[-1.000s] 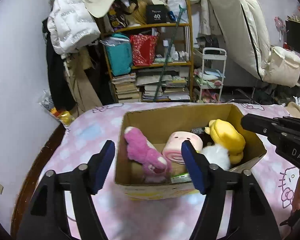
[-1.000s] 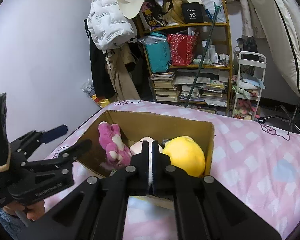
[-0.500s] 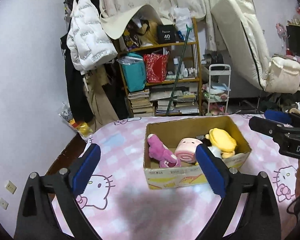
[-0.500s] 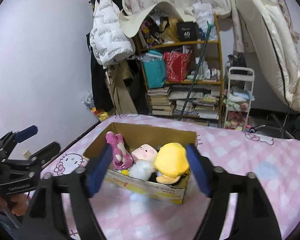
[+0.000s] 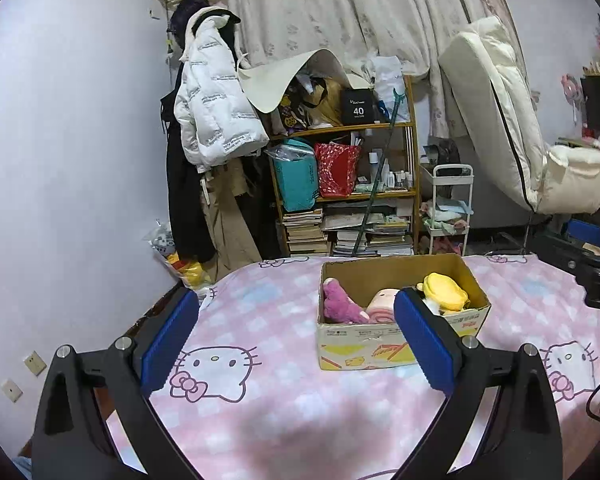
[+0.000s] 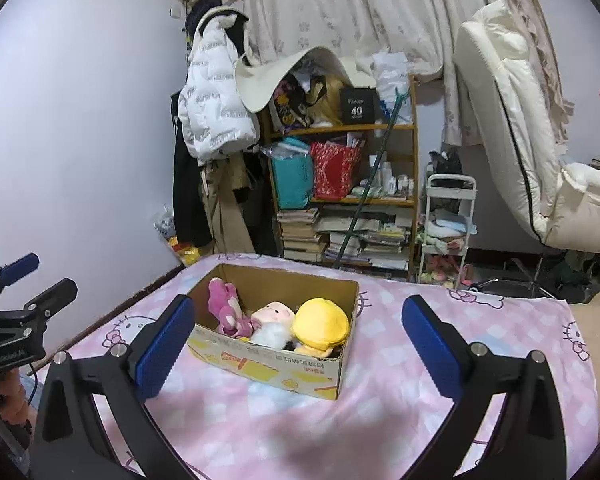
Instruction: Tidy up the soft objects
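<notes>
An open cardboard box (image 5: 364,344) (image 6: 268,364) stands on the pink cat-print blanket. Inside lie a purple plush (image 5: 338,306) (image 6: 224,308), a pink round plush (image 5: 382,306) (image 6: 274,312), a yellow plush (image 5: 444,294) (image 6: 320,320) and a white fluffy toy (image 6: 270,334). My left gripper (image 5: 296,320) hangs back from the box, its jaws opening wide with nothing between them. My right gripper (image 6: 298,320) is likewise back from the box, jaws opening and empty. Each gripper shows at the edge of the other's view, the left one (image 6: 40,276) in a hand.
The blanket (image 5: 260,412) covers a bed whose left edge (image 6: 112,304) runs along a lilac wall. Beyond the bed stand a crowded bookshelf (image 5: 348,200), hanging jackets (image 5: 212,120), a white trolley (image 6: 446,232) and a cream folded mattress (image 5: 500,120).
Both grippers have pulled back and up from the box, which now looks smaller. The right jaws went from shut to wide apart; the left jaws spread wider. The toys stay in the box.
</notes>
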The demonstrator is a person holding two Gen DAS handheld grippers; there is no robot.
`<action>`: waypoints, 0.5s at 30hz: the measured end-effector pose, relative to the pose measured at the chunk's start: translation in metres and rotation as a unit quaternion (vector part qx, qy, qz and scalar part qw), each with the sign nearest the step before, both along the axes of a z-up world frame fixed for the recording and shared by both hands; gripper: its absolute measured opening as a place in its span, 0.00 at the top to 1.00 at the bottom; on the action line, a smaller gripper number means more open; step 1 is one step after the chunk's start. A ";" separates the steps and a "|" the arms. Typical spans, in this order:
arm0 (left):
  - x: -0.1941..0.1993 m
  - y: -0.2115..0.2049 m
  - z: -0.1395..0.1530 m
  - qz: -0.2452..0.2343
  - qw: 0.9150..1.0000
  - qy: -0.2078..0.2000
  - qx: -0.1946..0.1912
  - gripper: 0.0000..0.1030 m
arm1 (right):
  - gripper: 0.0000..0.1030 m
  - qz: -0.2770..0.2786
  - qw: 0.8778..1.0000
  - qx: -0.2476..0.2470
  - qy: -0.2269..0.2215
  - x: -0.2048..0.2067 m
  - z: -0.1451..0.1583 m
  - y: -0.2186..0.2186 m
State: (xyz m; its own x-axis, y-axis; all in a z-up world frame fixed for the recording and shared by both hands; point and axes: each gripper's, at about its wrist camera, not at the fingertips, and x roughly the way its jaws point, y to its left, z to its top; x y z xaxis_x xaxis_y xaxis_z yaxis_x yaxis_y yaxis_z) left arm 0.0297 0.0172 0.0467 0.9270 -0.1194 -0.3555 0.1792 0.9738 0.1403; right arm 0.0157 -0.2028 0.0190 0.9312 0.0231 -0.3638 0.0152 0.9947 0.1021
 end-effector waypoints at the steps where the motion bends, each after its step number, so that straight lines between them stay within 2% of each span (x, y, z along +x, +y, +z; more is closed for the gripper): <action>1: -0.003 0.004 0.001 0.004 1.000 -0.006 -0.004 0.06 | 0.00 -0.003 1.000 -0.001 -0.005 -0.006 0.001 0.000; 4: -0.009 0.011 0.000 0.004 1.000 -0.015 -0.015 0.06 | 0.00 -0.009 1.000 0.000 -0.019 -0.016 0.002 -0.001; 8: -0.009 0.016 -0.004 -0.001 1.000 -0.015 -0.025 0.06 | 0.00 -0.005 0.999 0.027 -0.044 -0.022 0.000 -0.007; 15: -0.009 0.020 -0.017 0.003 0.999 -0.023 -0.035 0.06 | 0.00 -0.008 0.999 0.004 -0.050 -0.018 -0.014 -0.004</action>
